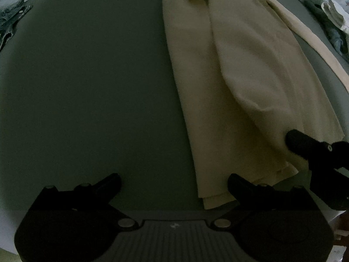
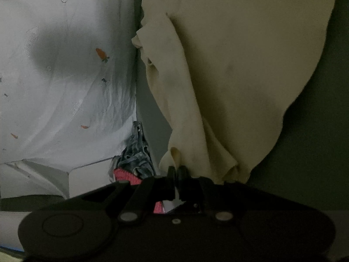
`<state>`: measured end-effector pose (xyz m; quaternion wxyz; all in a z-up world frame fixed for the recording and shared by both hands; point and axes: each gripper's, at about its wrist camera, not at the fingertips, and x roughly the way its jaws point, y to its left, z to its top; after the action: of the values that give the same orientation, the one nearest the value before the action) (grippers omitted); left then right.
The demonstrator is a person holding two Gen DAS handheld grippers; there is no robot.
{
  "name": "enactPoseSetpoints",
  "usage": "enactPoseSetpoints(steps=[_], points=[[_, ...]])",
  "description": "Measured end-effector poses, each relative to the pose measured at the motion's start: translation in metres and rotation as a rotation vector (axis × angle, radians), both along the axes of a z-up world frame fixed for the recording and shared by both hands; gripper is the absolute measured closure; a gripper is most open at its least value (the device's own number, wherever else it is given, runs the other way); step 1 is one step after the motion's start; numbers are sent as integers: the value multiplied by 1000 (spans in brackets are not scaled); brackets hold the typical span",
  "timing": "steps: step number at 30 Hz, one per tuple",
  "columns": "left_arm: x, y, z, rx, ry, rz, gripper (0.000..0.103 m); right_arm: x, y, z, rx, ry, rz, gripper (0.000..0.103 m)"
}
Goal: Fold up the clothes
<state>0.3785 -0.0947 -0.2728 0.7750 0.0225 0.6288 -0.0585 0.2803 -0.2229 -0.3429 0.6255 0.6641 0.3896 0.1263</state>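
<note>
A cream garment (image 1: 229,76) lies in a long folded strip on the dark green surface (image 1: 87,87), running from the top of the left wrist view down to its lower right. My left gripper (image 1: 174,182) points down at the surface, open, with nothing between its fingers; its right finger (image 1: 237,185) overlaps the garment's near end. My right gripper (image 1: 294,140) comes in from the right and pinches the garment's edge. In the right wrist view that gripper (image 2: 177,170) is shut on a fold of the cream garment (image 2: 240,76), which hangs lifted ahead of it.
A white sheet printed with small carrots (image 2: 65,87) fills the left of the right wrist view. A heap of denim and red knit clothes (image 2: 135,157) lies beside it. More crumpled clothes sit at the far right (image 1: 333,28) and far left (image 1: 11,21) edges.
</note>
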Motion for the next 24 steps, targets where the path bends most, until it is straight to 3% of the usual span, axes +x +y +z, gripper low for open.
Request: enactPoseSetpoints(steps=[6,9,11,16,22,24], points=[[0,30,6,18,-4,-7,0,2,0,-16,-70,123,60,99],[3,42,10,-3,6,18,0,5,-4,-12,-87,125,74,93],[6,59,14,-38,18,53,0,9,-6,-4,-100,113,84,85],[16,117,32,-182,38,186,0,17,-22,9,-59,25,18,80],[47,169,69,-198,-84,255,2,42,-38,12,-62,-5,-66,80],[60,183,79,-212,-132,268,8,54,-42,12,-65,3,-74,80]])
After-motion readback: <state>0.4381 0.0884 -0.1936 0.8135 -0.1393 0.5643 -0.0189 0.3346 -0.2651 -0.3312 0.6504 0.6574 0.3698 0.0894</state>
